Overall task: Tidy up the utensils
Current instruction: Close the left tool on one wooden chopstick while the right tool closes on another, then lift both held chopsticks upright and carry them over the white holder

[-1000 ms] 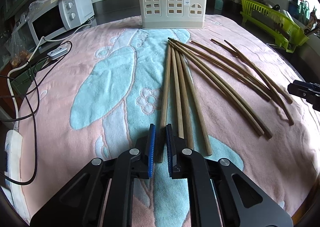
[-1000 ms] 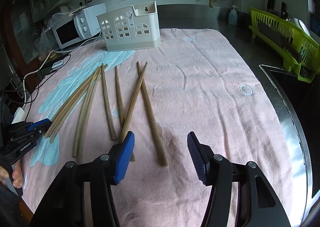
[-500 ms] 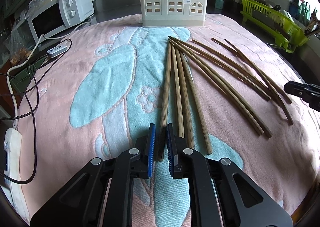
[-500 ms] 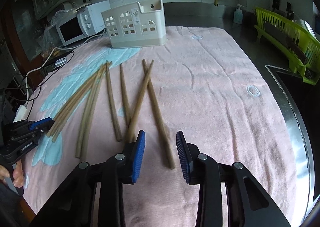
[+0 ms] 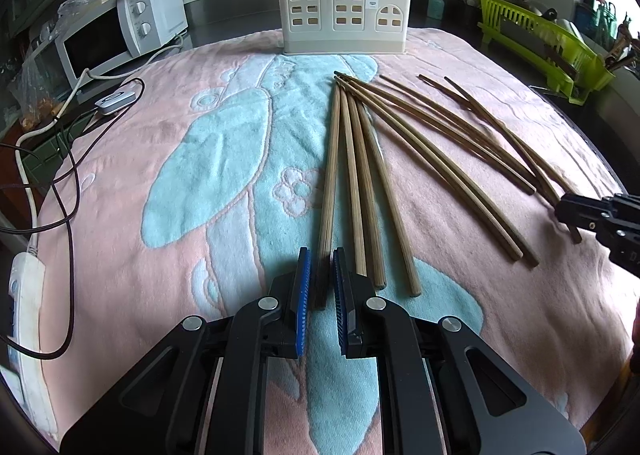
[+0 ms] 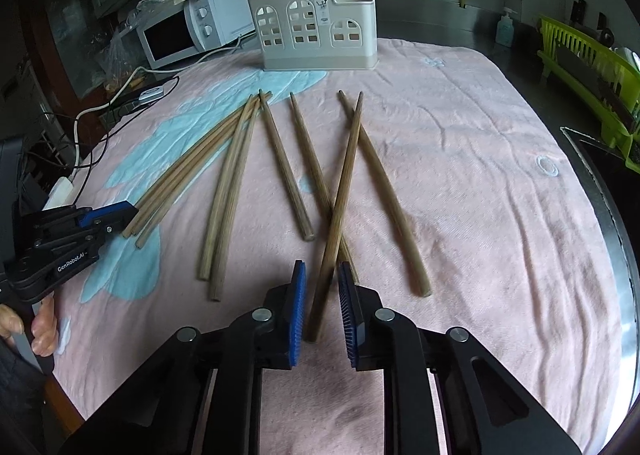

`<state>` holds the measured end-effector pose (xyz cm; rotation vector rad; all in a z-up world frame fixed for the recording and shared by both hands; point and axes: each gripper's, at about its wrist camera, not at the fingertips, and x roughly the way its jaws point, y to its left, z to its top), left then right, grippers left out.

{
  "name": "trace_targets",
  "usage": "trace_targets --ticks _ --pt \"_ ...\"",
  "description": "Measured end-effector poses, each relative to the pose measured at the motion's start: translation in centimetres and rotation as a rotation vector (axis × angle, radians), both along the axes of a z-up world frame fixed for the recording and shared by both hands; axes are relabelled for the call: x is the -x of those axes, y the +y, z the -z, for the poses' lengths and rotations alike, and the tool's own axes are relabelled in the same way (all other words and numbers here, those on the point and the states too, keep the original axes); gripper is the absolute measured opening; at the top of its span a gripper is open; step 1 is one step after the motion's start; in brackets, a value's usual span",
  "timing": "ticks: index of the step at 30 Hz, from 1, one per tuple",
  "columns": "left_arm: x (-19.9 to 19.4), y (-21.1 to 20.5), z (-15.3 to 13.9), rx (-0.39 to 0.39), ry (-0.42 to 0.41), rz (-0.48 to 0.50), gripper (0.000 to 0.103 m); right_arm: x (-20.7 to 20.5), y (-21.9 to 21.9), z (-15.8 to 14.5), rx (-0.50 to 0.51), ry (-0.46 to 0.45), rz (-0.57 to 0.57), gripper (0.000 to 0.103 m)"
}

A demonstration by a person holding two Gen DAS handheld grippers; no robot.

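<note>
Ten long brown wooden chopsticks lie loose on a pink and pale-blue towel [image 5: 120, 191] spread over the worktop, thin ends toward a cream plastic holder [image 5: 344, 11] with arched cut-outs standing at the towel's far edge.

Left side: four chopsticks fan out from a shared far point. The left tool [image 5: 319, 279] points steeply down at the towel, its blue pads clenched on the thick near end of the leftmost chopstick [image 5: 330, 183]; the other three [image 5: 370, 191] of that fan lie just beside its right pad, not touching it. From the right wrist view, fingers [image 6: 42, 325] of the person's hand show at the picture's left edge on that tool's handle.

Middle: two chopsticks [image 6: 228, 199] lie side by side, then a single one [image 6: 286, 167], all clear of both tools.

Right side: three more, two of them crossing. The right tool [image 6: 322, 283] also points steeply down; its jaws have just been closing around the near end of the crossing chopstick [image 6: 340, 207], which runs between the pads. Narrow gaps show on either side, so the grip is not firm. Another chopstick [image 6: 384, 195] lies just right of it.
</note>
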<state>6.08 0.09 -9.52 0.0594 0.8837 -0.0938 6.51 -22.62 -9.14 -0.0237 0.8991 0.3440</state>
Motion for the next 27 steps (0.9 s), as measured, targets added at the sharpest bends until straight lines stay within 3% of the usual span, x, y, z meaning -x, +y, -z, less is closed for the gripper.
trace_targets --ticks 14,27 --pt "-0.2 -0.1 0.1 0.014 0.002 0.012 0.011 0.3 0.2 0.3 0.055 -0.021 0.038 0.007" --pt "-0.1 0.2 -0.9 0.053 -0.020 0.009 0.006 0.8 -1.4 -4.1 0.019 -0.131 0.055 0.007"
